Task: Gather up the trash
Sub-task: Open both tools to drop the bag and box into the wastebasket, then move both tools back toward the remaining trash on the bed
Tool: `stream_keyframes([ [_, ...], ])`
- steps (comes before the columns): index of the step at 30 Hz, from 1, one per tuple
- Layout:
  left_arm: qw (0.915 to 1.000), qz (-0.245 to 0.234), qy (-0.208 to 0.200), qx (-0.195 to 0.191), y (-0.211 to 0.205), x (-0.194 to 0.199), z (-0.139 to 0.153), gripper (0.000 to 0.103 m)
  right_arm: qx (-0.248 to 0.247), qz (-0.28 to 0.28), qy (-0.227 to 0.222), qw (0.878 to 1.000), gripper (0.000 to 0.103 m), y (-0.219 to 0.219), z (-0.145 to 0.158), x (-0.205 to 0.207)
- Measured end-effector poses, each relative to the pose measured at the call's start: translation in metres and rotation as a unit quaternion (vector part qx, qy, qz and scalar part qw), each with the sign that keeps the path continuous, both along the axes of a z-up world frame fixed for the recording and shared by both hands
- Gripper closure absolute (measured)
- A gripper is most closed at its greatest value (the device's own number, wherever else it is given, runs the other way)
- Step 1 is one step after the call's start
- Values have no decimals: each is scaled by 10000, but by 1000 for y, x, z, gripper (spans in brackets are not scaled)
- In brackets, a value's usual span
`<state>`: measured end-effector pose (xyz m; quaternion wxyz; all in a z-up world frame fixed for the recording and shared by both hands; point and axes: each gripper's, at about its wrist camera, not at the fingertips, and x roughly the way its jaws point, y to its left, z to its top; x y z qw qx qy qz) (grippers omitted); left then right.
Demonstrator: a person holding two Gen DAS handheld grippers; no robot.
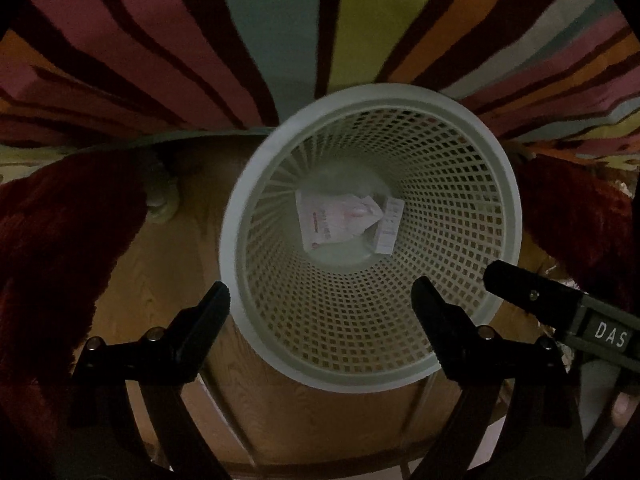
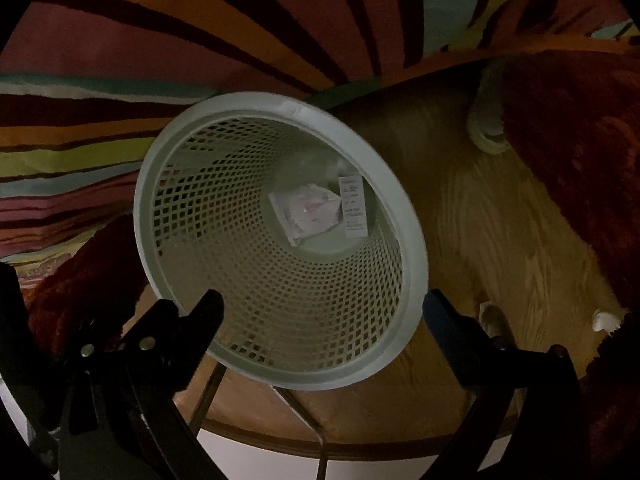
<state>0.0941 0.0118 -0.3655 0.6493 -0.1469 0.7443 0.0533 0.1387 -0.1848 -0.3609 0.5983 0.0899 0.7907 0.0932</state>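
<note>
A white mesh wastebasket (image 1: pixel 232 240) (image 2: pixel 144 208) stands on a wooden surface, and both cameras look down into it. On its bottom lie a crumpled pinkish-white wrapper (image 1: pixel 336 220) (image 2: pixel 308 210) and a printed paper slip (image 1: pixel 388 224) (image 2: pixel 354 208) beside it. My left gripper (image 1: pixel 320 286) hangs open above the near rim with nothing between its fingers. My right gripper (image 2: pixel 323 300) is open too, spread wide over the near rim and empty. One of its fingers (image 1: pixel 532 296) reaches in from the right in the left wrist view.
Dark red fuzzy fabric (image 1: pixel 60 240) (image 2: pixel 580 140) flanks the basket on both sides. A striped multicoloured cloth (image 1: pixel 280 40) (image 2: pixel 200 40) fills the far side. A rolled whitish item (image 1: pixel 160 200) (image 2: pixel 488 136) and a small white piece (image 2: pixel 606 320) lie on the wood (image 1: pixel 168 264).
</note>
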Motion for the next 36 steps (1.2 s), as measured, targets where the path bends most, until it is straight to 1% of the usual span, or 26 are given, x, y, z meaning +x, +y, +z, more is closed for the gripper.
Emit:
stream_keyframes([
  [6, 9998, -1, -143, 103, -3, -6, 7, 14, -7, 103, -164, 9998, 7, 4, 12, -2],
  [12, 9989, 39, -426, 206, -1, -10, 25, 14, 32, 225, -569, 9981, 7, 6, 35, -4],
  [15, 9977, 73, -618, 277, 3, -10, 38, 14, 49, 273, -822, 9962, 7, 7, 48, -5],
  [19, 9940, 162, -1042, 294, 7, -14, 65, 14, 25, 290, -1194, 9924, 7, 6, 72, -3],
  [21, 9916, 209, -1251, 247, 8, -15, 80, 14, 165, 247, -1438, 9892, 7, 2, 88, -4],
  [24, 9858, 192, -1648, 263, 9, -16, 103, 14, 294, 228, -1747, 9839, 7, 1, 110, -2],
  [27, 9764, 27, -2121, 410, 5, -16, 129, 14, 376, 283, -2161, 9752, 7, -2, 137, -2],
  [30, 9641, -273, -2540, 724, -2, -14, 154, 14, 386, 380, -2613, 9637, 7, -2, 161, -4],
  [31, 9575, -424, -2714, 881, -6, -14, 163, 14, 352, 427, -2807, 9582, 7, -2, 170, -3],
  [34, 9445, -693, -3008, 1124, -12, -14, 180, 14, 330, 527, -3277, 9427, 7, -2, 195, -1],
  [36, 9364, -846, -3188, 1199, -16, -13, 192, 14, 343, 562, -3514, 9339, 7, -3, 209, 1],
])
